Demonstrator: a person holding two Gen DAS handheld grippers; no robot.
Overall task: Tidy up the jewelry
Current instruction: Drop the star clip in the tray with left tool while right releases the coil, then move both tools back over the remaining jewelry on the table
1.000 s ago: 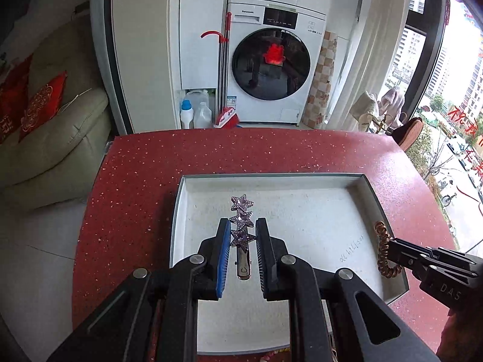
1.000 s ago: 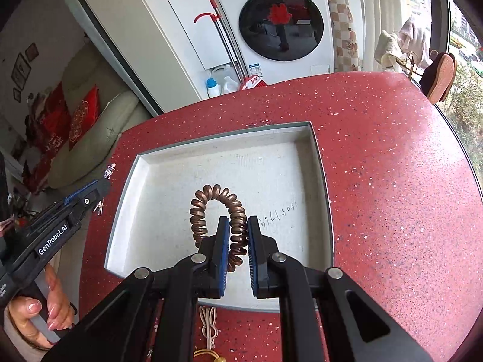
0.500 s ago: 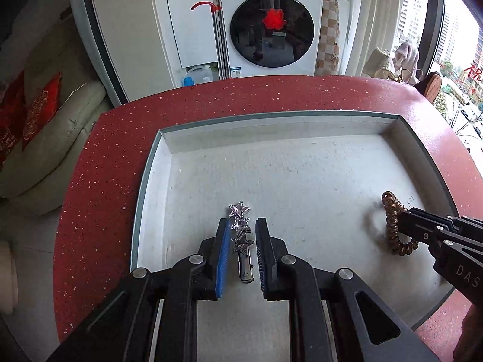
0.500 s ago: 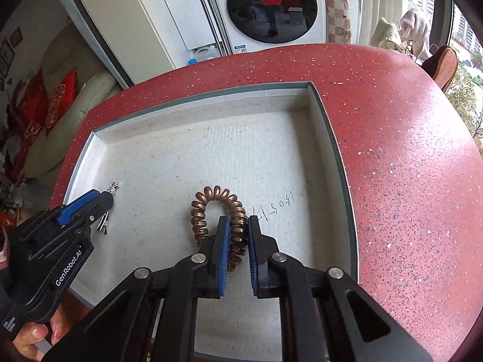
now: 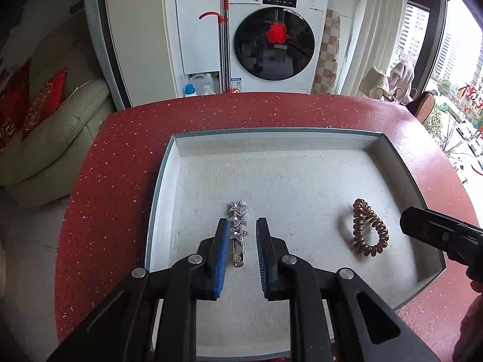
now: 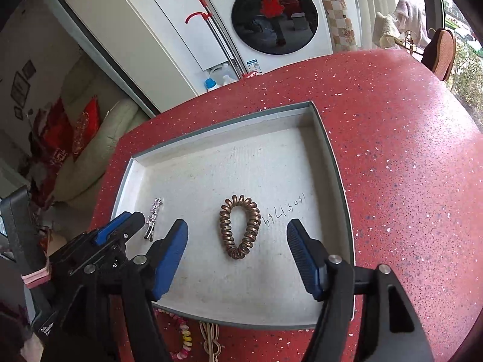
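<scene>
Two pieces lying in shallow grey tray on red speckled worktop. Star hair clip resting on tray floor at left, sitting between left gripper fingers — blue pads standing narrowly apart, neither touching clip. Copper spiral hair tie lying flat toward tray's right side, beside handwritten digits; right gripper hovering over it, spread wide, clear of coil. Beaded bracelet and cream cord lying on worktop just outside tray's near edge.
</scene>
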